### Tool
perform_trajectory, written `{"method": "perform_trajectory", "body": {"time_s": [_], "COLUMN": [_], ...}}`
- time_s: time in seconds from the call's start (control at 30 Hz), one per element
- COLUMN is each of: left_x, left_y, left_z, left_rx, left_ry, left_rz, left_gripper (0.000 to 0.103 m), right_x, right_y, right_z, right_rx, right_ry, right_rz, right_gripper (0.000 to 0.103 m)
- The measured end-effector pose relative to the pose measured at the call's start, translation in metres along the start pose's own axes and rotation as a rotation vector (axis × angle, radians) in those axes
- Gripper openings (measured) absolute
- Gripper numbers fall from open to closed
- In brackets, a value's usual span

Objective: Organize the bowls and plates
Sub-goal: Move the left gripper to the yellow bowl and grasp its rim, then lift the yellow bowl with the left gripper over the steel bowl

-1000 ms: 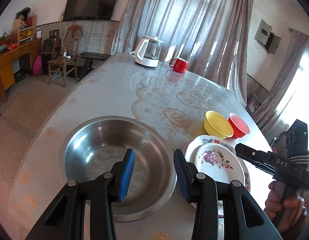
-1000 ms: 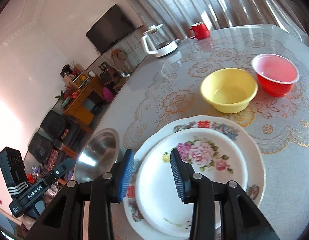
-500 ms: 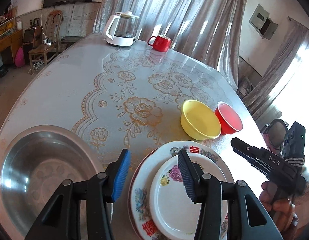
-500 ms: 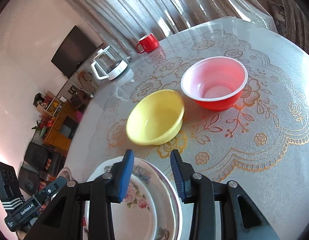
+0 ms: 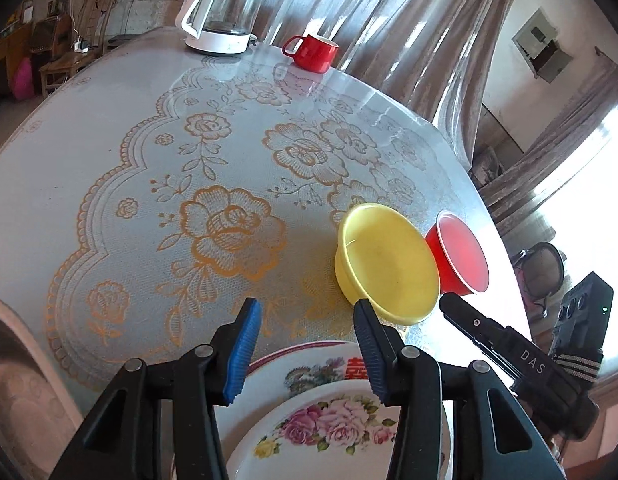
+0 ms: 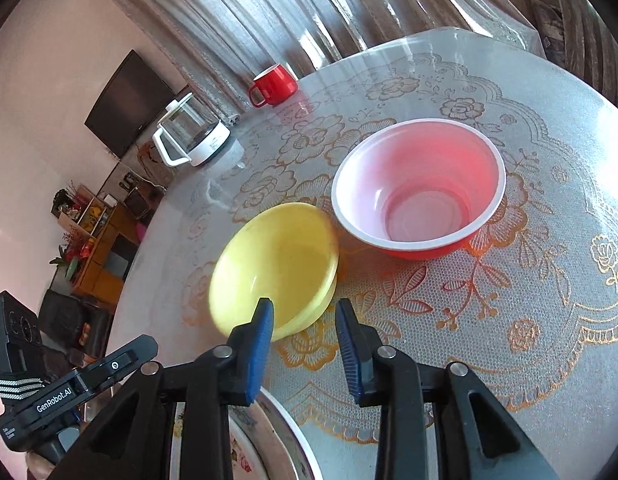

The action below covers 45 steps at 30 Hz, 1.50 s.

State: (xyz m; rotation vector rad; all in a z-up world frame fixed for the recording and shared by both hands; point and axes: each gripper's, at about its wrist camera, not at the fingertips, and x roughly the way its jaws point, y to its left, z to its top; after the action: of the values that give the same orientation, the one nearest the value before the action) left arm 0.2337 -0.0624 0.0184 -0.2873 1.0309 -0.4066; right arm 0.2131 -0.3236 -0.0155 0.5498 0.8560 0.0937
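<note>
A yellow bowl (image 5: 389,266) and a red bowl (image 5: 461,258) stand side by side on the table; both also show in the right wrist view, the yellow bowl (image 6: 275,268) and the red bowl (image 6: 419,188). A small floral plate (image 5: 321,440) lies on a larger plate (image 5: 301,360) at the near edge. My left gripper (image 5: 305,350) is open and empty above the plates, just short of the yellow bowl. My right gripper (image 6: 305,350) is open and empty, its fingers at the yellow bowl's near rim.
A steel basin (image 5: 13,392) sits at the lower left. A glass kettle (image 5: 225,14) and a red mug (image 5: 313,52) stand at the table's far edge. The lace-patterned table (image 5: 169,184) drops off at the right, by the curtains.
Both grippers have moved forward over the table, away from the basin and plates, toward the two bowls. Both stay open and empty.
</note>
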Motion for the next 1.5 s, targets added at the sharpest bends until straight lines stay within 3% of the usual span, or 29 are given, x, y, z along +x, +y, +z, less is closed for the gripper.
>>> {"method": "perform_trajectory", "body": {"time_s": [0.1, 0.3, 0.53, 0.7, 1.13, 1.5], "left_x": [0.013, 0.04, 0.063, 0.056, 0.024, -0.019], "left_y": [-0.008, -0.016, -0.023, -0.03, -0.021, -0.006], "left_z": [0.007, 0.021, 0.024, 0.019, 0.01, -0.006], "left_rx": [0.019, 0.013, 0.024, 0.067, 0.037, 0.007], "left_ry": [0.022, 0.055, 0.086, 0.062, 0.016, -0.051], "left_rz": [-0.003, -0.019, -0.04, -0.024, -0.038, -0.031], "left_gripper": [0.041, 0.04, 0.023, 0.022, 0.022, 0.022], "right_x": [0.005, 0.015, 0.022, 0.023, 0.01, -0.005], "right_y": [-0.004, -0.01, -0.006, 0.001, 0.012, 0.045], "right_z": [0.003, 0.006, 0.009, 0.008, 0.003, -0.007], "right_rx": [0.001, 0.002, -0.031, -0.064, -0.052, -0.11], "right_ry": [0.0, 0.014, 0.022, 0.021, 0.012, -0.003], "right_rz": [-0.014, -0.019, -0.02, -0.02, 0.014, 0.059], "right_gripper": [0.031, 0.023, 0.017, 0.017, 0.017, 0.017]}}
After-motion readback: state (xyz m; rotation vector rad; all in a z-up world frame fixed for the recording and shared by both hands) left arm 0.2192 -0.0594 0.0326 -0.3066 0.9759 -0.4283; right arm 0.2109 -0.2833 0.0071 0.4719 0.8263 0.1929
